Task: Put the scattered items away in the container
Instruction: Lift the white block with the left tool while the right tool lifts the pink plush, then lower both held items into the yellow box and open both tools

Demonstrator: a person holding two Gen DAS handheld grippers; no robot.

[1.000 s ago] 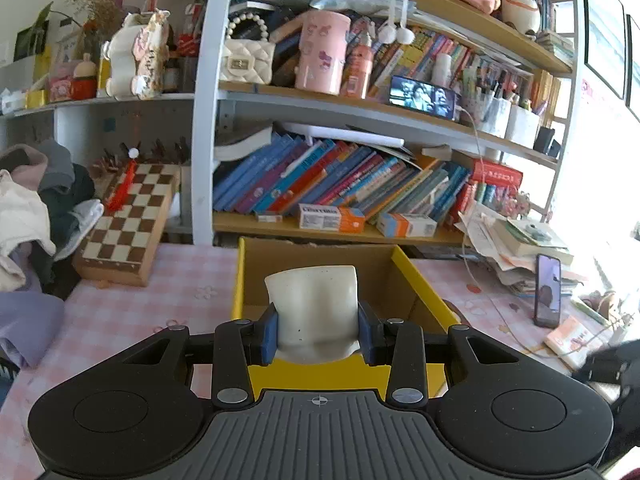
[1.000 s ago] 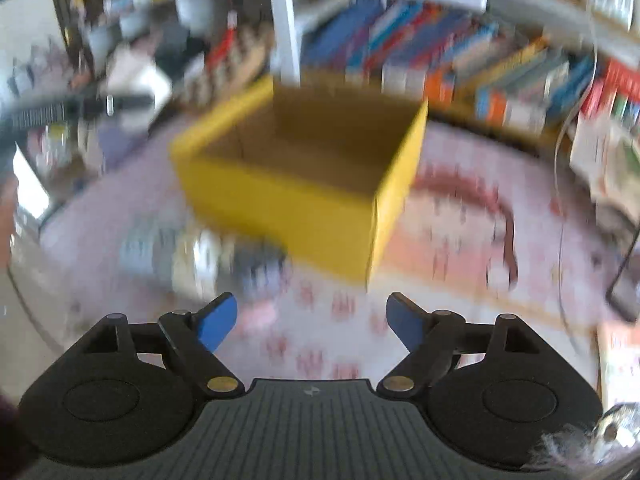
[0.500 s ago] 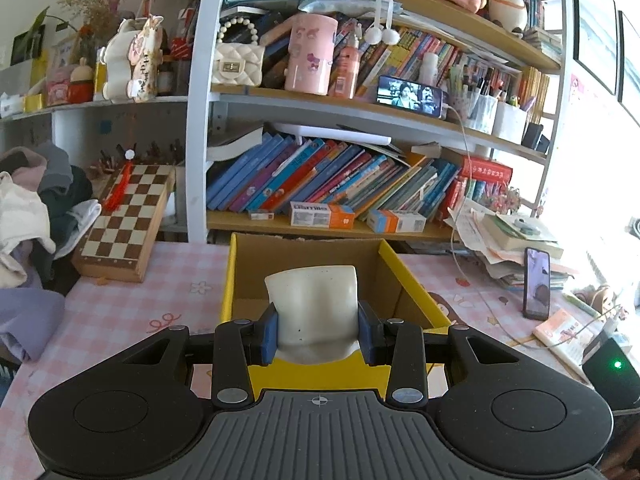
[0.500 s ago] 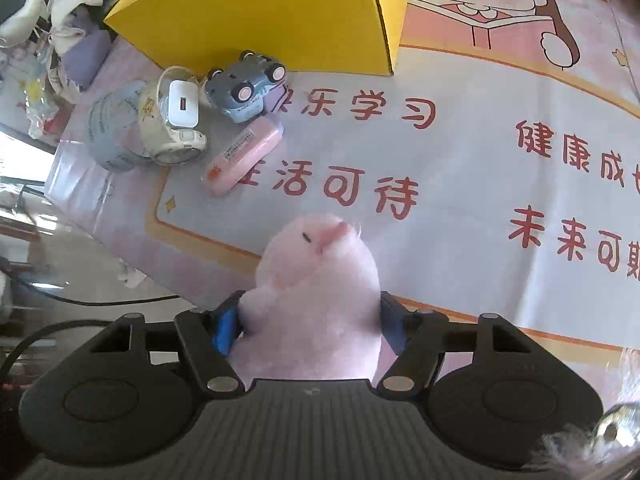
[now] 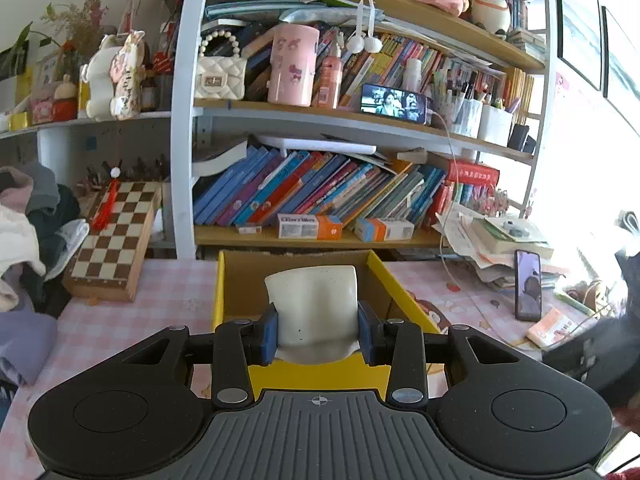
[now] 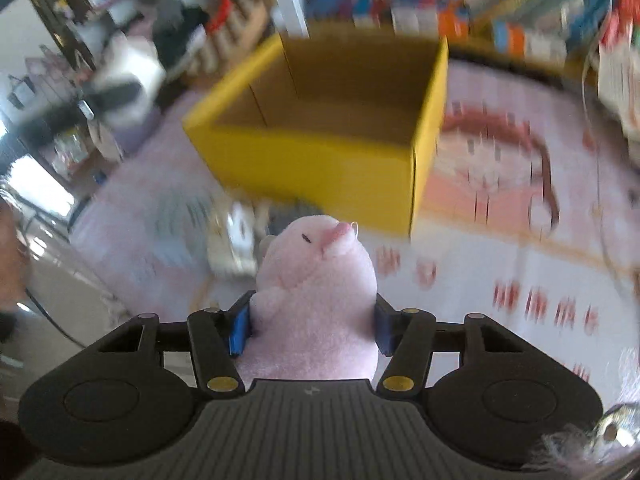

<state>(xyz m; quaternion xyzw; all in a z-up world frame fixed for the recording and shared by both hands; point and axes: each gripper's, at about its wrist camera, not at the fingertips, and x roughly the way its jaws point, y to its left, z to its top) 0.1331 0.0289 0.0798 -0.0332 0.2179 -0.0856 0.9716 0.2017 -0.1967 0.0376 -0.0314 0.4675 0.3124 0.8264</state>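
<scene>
Hardly anything legible. Blue lettering on the white-and-orange carton (image 5: 310, 226) at the front edge of the lower shelf (image 5: 320, 240) — too small to make out. Red characters on the desk mat (image 6: 544, 308) — smeared by motion blur, unreadable.

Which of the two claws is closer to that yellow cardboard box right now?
The left claw, gripping a white pouch, sits right at the yellow cardboard box's near wall. The right claw, gripping a pink plush toy, is set back from it over the table.
</scene>
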